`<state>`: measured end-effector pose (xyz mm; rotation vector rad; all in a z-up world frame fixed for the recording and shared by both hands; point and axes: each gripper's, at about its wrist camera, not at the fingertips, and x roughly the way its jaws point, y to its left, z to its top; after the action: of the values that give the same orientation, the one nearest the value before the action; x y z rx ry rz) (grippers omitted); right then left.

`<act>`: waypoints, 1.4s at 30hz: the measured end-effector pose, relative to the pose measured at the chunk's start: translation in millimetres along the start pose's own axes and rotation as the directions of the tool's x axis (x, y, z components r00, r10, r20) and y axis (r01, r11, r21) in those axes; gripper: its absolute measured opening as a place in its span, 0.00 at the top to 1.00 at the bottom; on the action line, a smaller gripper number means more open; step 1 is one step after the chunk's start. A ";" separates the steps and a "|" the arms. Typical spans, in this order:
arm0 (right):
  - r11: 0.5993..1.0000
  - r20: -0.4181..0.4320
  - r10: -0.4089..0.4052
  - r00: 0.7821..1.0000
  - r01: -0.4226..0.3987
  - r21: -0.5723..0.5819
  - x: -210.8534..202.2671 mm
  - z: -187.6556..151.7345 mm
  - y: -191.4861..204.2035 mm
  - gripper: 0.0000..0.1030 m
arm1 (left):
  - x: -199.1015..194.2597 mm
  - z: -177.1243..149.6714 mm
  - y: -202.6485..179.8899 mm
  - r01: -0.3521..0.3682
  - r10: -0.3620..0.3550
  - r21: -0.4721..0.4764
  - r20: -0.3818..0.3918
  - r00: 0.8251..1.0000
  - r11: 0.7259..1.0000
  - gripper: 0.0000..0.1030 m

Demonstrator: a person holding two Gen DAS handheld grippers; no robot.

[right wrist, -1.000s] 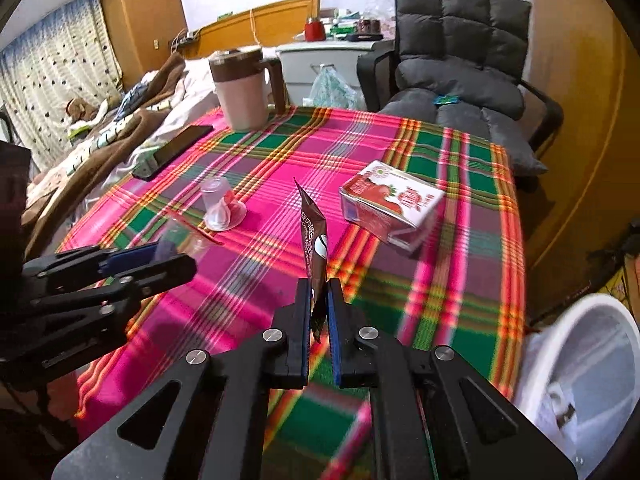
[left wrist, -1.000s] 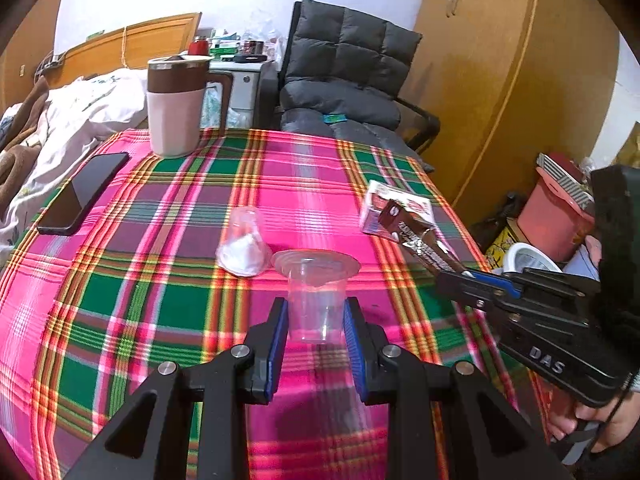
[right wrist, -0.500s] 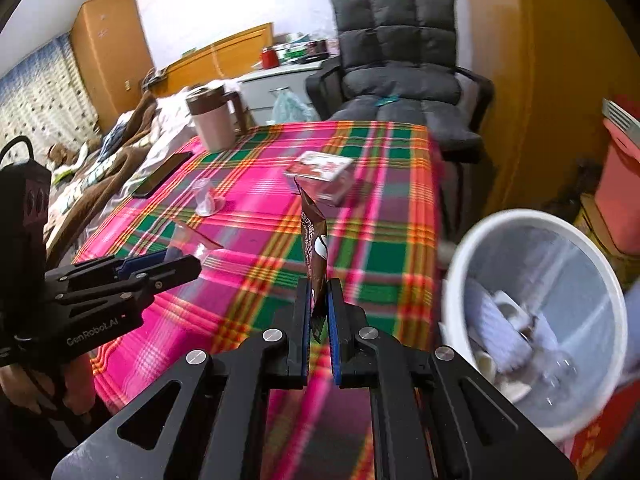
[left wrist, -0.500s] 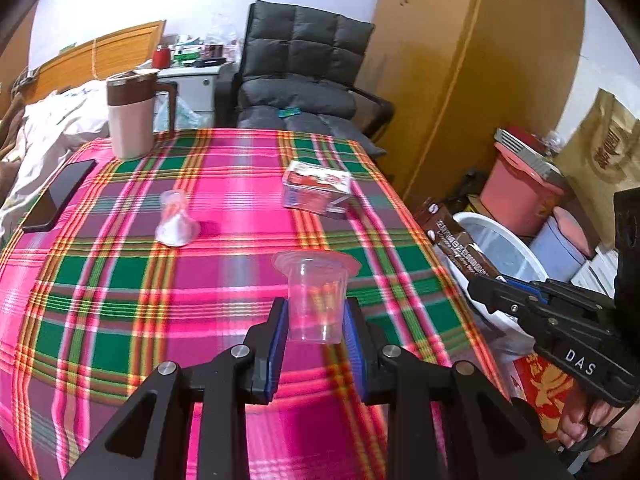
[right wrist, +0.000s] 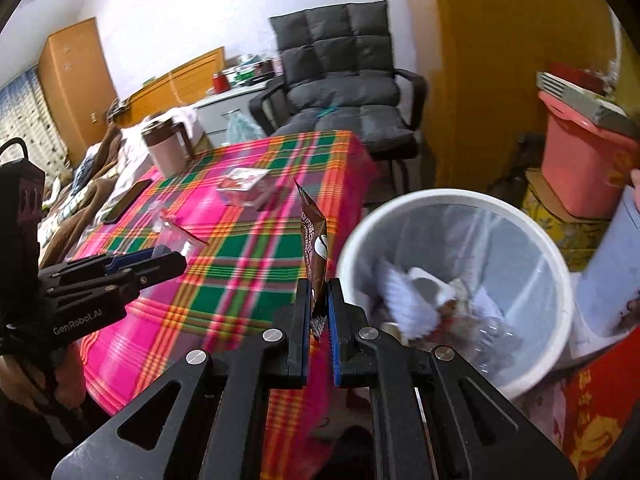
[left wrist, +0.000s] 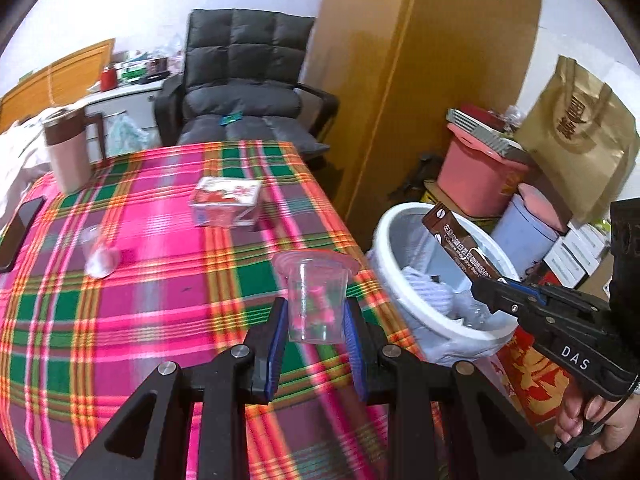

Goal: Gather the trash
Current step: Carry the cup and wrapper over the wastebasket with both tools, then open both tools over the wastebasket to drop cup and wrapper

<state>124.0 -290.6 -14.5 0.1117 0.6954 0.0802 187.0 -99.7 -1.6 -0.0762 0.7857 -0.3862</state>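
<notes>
My left gripper (left wrist: 316, 320) is shut on a clear plastic cup (left wrist: 316, 300), held upright over the plaid table's right edge. My right gripper (right wrist: 319, 300) is shut on a brown snack wrapper (right wrist: 314, 240) that stands up between its pads. In the left wrist view the brown snack wrapper (left wrist: 460, 244) hangs over the white trash bin (left wrist: 384, 232), which has paper and plastic in it. From the right wrist view the white trash bin (right wrist: 452, 196) sits just right of the wrapper. A second clear cup (left wrist: 98, 252) and a red-and-white carton (left wrist: 226, 200) remain on the table.
The plaid tablecloth (left wrist: 120, 320) also bears a brown-lidded jug (left wrist: 66, 152) and a black phone (left wrist: 18, 228). Behind it stands a grey chair (left wrist: 244, 92). Pink tubs (left wrist: 480, 168), a brown paper bag (left wrist: 580, 136) and boxes crowd the floor beyond the bin.
Both grippers have swung right from over the table toward the white bin, carrying the cup and the wrapper. The bin now fills the right side of both views.
</notes>
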 end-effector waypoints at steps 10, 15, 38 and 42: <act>0.993 -0.005 -0.091 0.996 0.091 0.080 -9.7 -7.5 -46.2 0.90 | 39.7 20.2 -56.4 0.096 -0.092 0.092 -0.041 0.995 0.991 0.72; 0.986 -0.022 -0.128 0.992 0.129 0.105 -9.0 -9.9 -66.2 0.90 | 60.3 25.4 -77.1 0.130 -0.123 0.116 -0.068 0.990 0.985 0.72; 0.975 -0.051 -0.160 0.986 0.166 0.147 1.0 -12.6 -95.8 0.60 | 109.8 29.8 -103.5 0.209 -0.192 0.129 -0.131 0.973 0.969 0.62; 0.976 -0.035 -0.158 0.987 0.162 0.149 -3.8 -11.9 -92.5 0.60 | 104.1 28.8 -99.4 0.215 -0.200 0.115 -0.132 0.971 0.970 0.62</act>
<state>116.8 -381.7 -33.2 0.2002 0.7310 -0.1263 243.1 -232.2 -30.6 -0.0147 0.8727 -0.6441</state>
